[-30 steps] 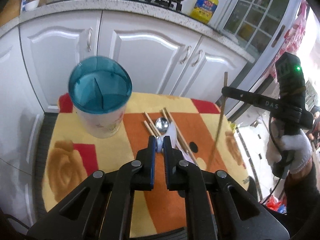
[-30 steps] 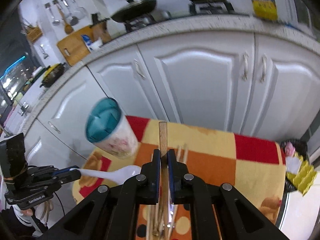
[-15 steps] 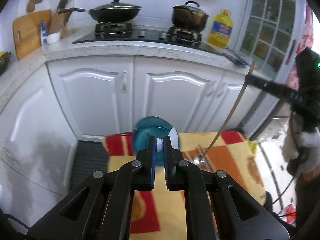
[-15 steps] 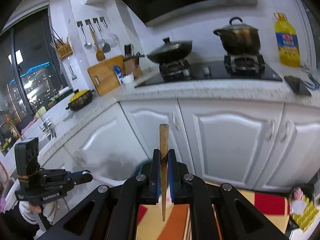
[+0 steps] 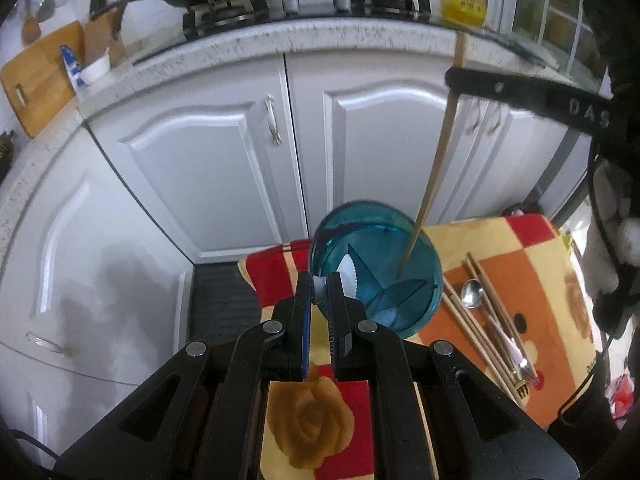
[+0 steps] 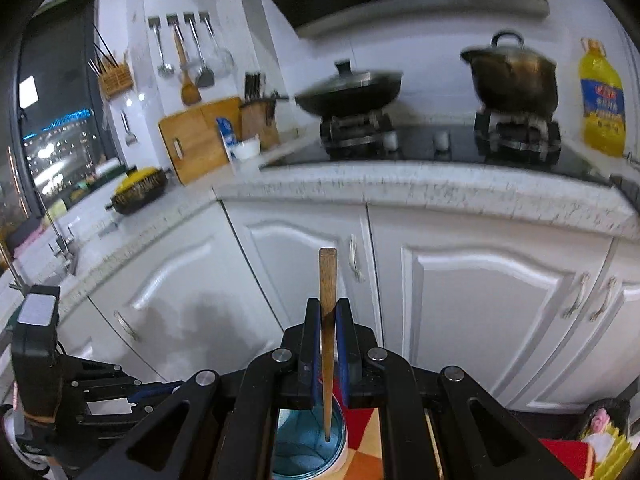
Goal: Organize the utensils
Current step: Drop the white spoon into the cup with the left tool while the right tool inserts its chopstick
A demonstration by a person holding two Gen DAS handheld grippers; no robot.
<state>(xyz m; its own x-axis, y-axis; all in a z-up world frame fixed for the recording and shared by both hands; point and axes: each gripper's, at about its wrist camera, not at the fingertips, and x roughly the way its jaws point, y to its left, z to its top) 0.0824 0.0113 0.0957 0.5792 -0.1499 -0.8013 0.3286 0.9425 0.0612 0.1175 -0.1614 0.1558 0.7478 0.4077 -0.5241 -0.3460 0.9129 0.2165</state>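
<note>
Chopstick [image 6: 327, 344] clamped in right gripper [image 6: 328, 312], pinched near its thick end, hanging near-vertical with tip just inside the mouth of the blue holder [image 5: 376, 268]. Left gripper [image 5: 320, 292] clenched on the handle end of a white spoon [image 5: 347, 274], bowl at the holder's 9 o'clock rim. Remaining chopsticks, metal spoon [image 5: 472, 294] and fork lie on the checked cloth [image 5: 532, 264] at the holder's 3 o'clock. Judgement: chopstick is light, stiff, smooth and thin, liable to pivot between the pads; hold near the thick end. Holder has internal dividers; tip may catch.
</note>
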